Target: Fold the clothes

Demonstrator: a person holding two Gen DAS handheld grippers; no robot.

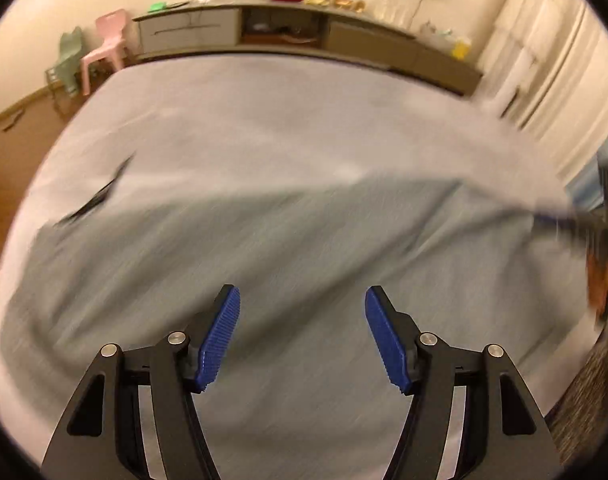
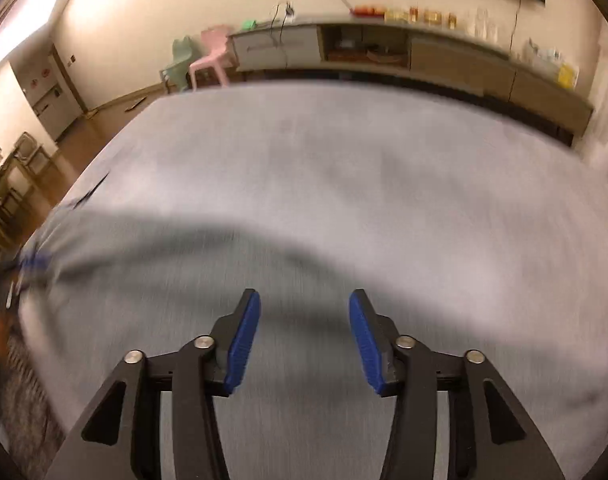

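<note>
Both grippers hang over the bed [image 1: 264, 120] with nothing between their blue pads: the left gripper [image 1: 302, 336] stands wide open, the right gripper [image 2: 304, 340] somewhat narrower, also empty. The garment [image 1: 224, 260] — a pale grey-blue cloth — lies spread on the near part of the sheet, its far edge a curved line across both views. The views are blurred, so seams are hard to read. Judging from this, the next grasp should take an edge or corner on each side, pinching one layer only — not the sheet beneath.

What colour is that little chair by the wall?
Pink; the chair shows best in the right wrist view.
</note>
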